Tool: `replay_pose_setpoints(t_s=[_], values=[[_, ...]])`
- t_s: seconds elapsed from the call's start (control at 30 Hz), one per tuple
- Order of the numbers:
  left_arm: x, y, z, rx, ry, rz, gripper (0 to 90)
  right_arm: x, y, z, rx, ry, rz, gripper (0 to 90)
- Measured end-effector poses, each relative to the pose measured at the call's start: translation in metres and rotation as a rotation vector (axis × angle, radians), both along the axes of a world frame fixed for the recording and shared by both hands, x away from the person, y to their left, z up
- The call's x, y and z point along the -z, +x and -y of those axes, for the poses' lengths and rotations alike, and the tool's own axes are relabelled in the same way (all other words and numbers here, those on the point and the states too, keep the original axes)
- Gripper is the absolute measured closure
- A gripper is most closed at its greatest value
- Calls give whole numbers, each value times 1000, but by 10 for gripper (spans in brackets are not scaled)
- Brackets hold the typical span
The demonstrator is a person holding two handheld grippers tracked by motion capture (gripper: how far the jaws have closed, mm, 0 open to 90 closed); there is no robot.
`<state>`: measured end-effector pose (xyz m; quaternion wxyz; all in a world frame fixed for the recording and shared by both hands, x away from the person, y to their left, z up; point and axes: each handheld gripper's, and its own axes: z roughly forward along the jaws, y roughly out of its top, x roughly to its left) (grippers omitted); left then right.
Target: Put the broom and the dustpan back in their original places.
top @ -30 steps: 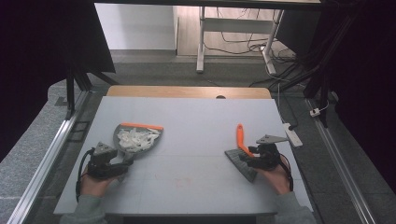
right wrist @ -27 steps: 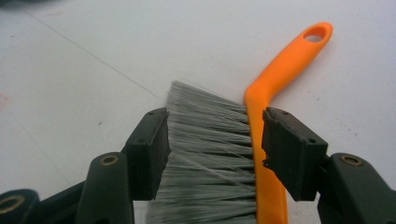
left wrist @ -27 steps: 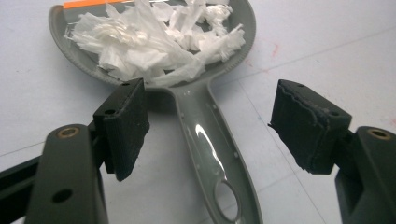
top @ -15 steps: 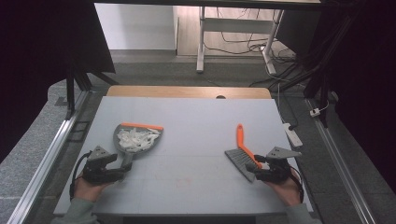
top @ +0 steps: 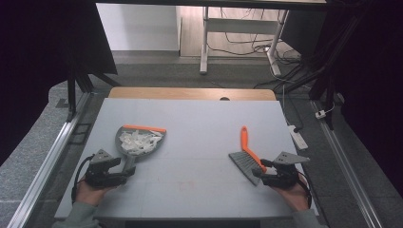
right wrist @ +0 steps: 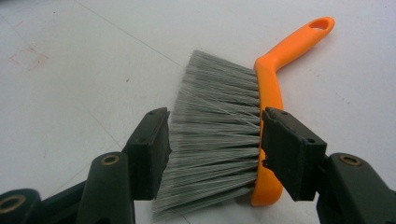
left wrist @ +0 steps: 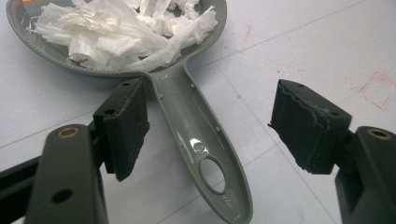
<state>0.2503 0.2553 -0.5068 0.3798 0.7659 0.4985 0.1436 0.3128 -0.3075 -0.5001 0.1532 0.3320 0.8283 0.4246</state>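
A grey dustpan (top: 129, 151) with an orange lip lies left of centre on the table, full of white paper shreds (top: 138, 141). My left gripper (top: 124, 176) is open at its near end. In the left gripper view the pan's handle (left wrist: 196, 135) runs between my left gripper's (left wrist: 212, 126) pads without touching either, and the paper shreds (left wrist: 121, 32) are heaped beyond. An orange-handled brush (top: 247, 152) with grey bristles lies flat on the right. My right gripper (top: 259, 175) is open. Its (right wrist: 215, 154) jaws flank the brush (right wrist: 224, 126) head closely.
The grey table top (top: 199, 118) has a wooden strip (top: 190, 93) along its far edge. A white power strip (top: 297, 137) lies by the right edge and a metal rail (top: 43, 166) runs along the left. Faint red marks (top: 183, 185) show near the front.
Both hands have drawn back toward the table's near edge, away from the dustpan and the brush. The dustpan and brush have stayed where they lay.
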Motion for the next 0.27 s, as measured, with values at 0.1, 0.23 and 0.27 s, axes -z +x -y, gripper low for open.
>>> replay_pose_setpoints(t_s=[0.1,0.23,0.27], values=[[0,0,0,0,-3,-1,281,-1,0,0,-1,0,3,416],[0,0,0,1,-3,-2,279,0,-1,0,-1,-3,7,416],[0,0,0,1,-3,-2,278,0,0,1,-1,0,8,416]])
